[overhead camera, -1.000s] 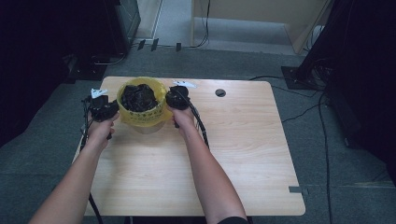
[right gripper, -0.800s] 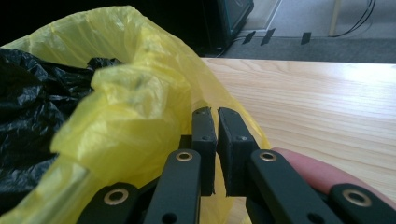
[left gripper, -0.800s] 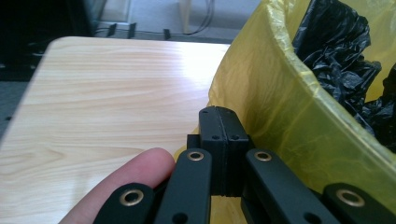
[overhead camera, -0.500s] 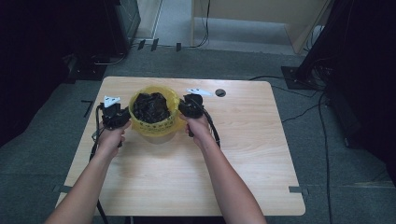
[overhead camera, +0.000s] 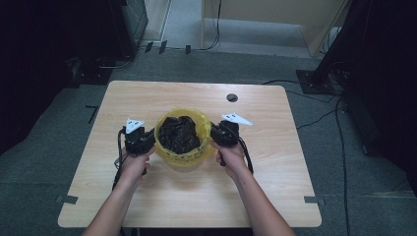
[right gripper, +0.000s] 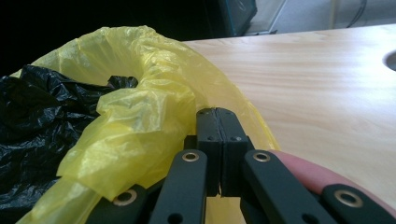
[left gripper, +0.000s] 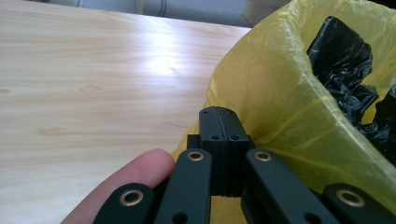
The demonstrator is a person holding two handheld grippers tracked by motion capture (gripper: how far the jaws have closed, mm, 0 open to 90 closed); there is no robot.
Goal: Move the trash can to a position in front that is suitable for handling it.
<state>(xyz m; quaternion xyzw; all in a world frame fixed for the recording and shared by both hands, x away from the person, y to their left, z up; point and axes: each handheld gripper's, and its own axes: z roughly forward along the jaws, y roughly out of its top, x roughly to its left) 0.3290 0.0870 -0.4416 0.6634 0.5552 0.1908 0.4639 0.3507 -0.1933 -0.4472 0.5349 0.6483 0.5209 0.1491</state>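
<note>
A yellow bag (overhead camera: 184,156) lines a round bin near the middle of the wooden table (overhead camera: 206,201). Crumpled black plastic (overhead camera: 179,132) fills it. My left gripper (overhead camera: 147,141) is at the bin's left side and my right gripper (overhead camera: 215,136) at its right side. In the left gripper view the jaws (left gripper: 219,116) are pressed together against the yellow bag's (left gripper: 280,107) rim, with the black plastic (left gripper: 345,70) beyond. In the right gripper view the jaws (right gripper: 217,116) are likewise shut at the folded yellow rim (right gripper: 140,107), beside the black plastic (right gripper: 32,121).
A round cable hole (overhead camera: 232,97) sits in the table's far side. Cables (overhead camera: 319,115) run over the grey floor to the right. Dark equipment (overhead camera: 133,19) stands behind the table, and a pale cabinet (overhead camera: 275,19) at the back.
Both grippers and the bin between them have moved from the table's far left toward its middle and nearer to the person.
</note>
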